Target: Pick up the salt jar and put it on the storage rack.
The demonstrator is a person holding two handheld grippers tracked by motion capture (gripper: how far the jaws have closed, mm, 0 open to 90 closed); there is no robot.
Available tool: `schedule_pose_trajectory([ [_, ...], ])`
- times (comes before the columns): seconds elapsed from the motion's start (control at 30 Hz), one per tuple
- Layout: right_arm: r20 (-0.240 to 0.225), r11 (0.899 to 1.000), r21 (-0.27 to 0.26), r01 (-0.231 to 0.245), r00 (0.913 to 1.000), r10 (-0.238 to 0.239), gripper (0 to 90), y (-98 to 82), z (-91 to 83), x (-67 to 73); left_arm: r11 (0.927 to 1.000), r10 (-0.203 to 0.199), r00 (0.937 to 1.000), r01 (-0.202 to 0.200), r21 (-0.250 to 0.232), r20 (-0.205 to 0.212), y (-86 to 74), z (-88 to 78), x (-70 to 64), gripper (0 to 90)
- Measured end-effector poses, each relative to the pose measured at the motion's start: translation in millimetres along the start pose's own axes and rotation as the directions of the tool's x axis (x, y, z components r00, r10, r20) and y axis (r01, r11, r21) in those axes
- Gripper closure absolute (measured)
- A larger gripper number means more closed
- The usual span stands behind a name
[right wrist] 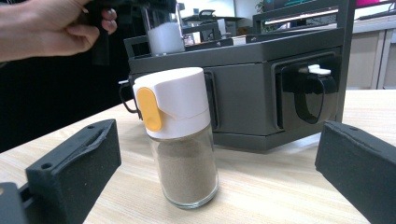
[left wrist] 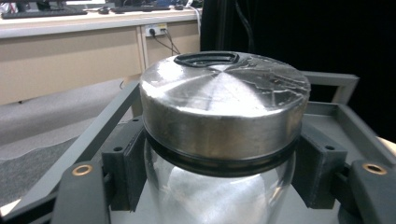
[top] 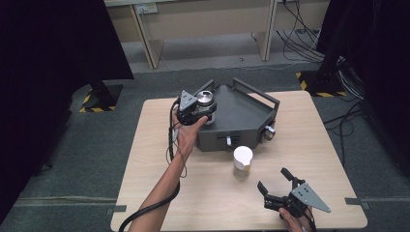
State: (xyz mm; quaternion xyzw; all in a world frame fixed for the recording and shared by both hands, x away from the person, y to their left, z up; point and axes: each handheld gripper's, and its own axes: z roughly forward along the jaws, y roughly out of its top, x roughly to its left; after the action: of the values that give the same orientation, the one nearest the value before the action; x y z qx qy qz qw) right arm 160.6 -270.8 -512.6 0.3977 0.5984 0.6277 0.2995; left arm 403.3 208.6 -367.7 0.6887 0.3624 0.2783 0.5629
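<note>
Grey carpet surrounds my desk (top: 159, 193). At upper centre, my left tool (top: 192, 112) clamps the jar (left wrist: 219, 186) over the tray (top: 241, 113); tilting could slip the glass. My right tool (top: 275, 186) sits apart, near the shaker (top: 242, 162).

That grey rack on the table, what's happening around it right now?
A person's left gripper is clamped on a glass jar with a steel lid, holding it over the grey rack. The right gripper rests open near the table's front edge, jaws pointing at a spice shaker with a white-and-yellow cap standing before the rack.
</note>
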Motion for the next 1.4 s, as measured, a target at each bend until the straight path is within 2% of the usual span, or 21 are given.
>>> schedule_pose_trajectory([
  [0.13,0.0,1.0,0.002,-0.005,1.0,0.005,0.3,-0.4,0.5,-1.1,1.0,-0.003,1.0,0.004,0.004,-0.007,-4.3,5.8,3.4,30.3],
  [0.17,-0.001,1.0,0.003,-0.01,1.0,0.01,0.3,-0.8,0.9,-1.7,0.9999,0.009,0.9999,-0.009,0.01,-0.013,-5.3,8.7,3.7,30.3],
  [0.37,-0.002,1.0,0.01,-0.012,0.9999,0.012,0.3,-1.3,2.4,-2.6,0.9998,0.021,0.9995,-0.021,0.001,-0.023,-7.3,13.0,3.6,30.3],
  [0.73,-0.003,1.0,0.014,-0.011,0.9999,0.011,0.3,-1.3,2.4,-2.5,0.9997,0.005,0.9995,-0.006,-0.023,-0.031,-14.8,11.9,1.7,29.7],
  [0.8,-0.003,1.0,0.012,-0.011,0.9999,0.011,0.3,-1.4,2.1,-2.2,0.9998,-0.004,0.9994,0.003,-0.02,-0.034,-14.7,11.6,1.2,21.9],
  [0.83,-0.003,1.0,0.012,-0.011,0.9999,0.011,0.3,-1.4,2.1,-2.2,0.9997,-0.016,0.9992,0.016,-0.018,-0.037,-15.0,11.2,0.7,21.9],
  [0.87,-0.004,1.0,0.012,-0.011,0.9999,0.011,0.3,-1.4,2.2,-2.1,0.9995,-0.028,0.9988,0.028,-0.016,-0.04,-15.5,10.3,0.4,14.4],
  [0.9,-0.004,1.0,0.012,-0.011,0.9999,0.011,0.3,-1.4,2.2,-2.1,0.9991,-0.04,0.998,0.04,-0.016,-0.049,-16.5,9.1,-1.1,14.4],
  [0.93,-0.004,1.0,0.012,-0.01,0.9999,0.01,0.3,-1.5,2.3,-1.9,0.9987,-0.05,0.9974,0.049,-0.017,-0.052,-17.4,8.1,-1.5,10.3],
  [1.07,-0.007,1.0,0.012,-0.009,0.9999,0.009,0.3,-1.6,2.6,-1.1,0.9979,-0.062,0.9954,0.061,-0.021,-0.072,-19.6,2.2,-2.7,1.6],
  [1.2,-0.009,1.0,0.015,-0.008,0.9999,0.008,0.3,-1.5,2.8,-0.4,0.9981,-0.058,0.9958,0.056,-0.027,-0.071,-18.5,-4.3,-2.8,0.0],
  [1.4,-0.011,1.0,0.014,-0.004,0.9999,0.004,0.3,-1.5,2.7,0.1,0.9969,-0.072,0.9943,0.07,-0.037,-0.078,-18.2,-15.9,-4.6,0.0],
])
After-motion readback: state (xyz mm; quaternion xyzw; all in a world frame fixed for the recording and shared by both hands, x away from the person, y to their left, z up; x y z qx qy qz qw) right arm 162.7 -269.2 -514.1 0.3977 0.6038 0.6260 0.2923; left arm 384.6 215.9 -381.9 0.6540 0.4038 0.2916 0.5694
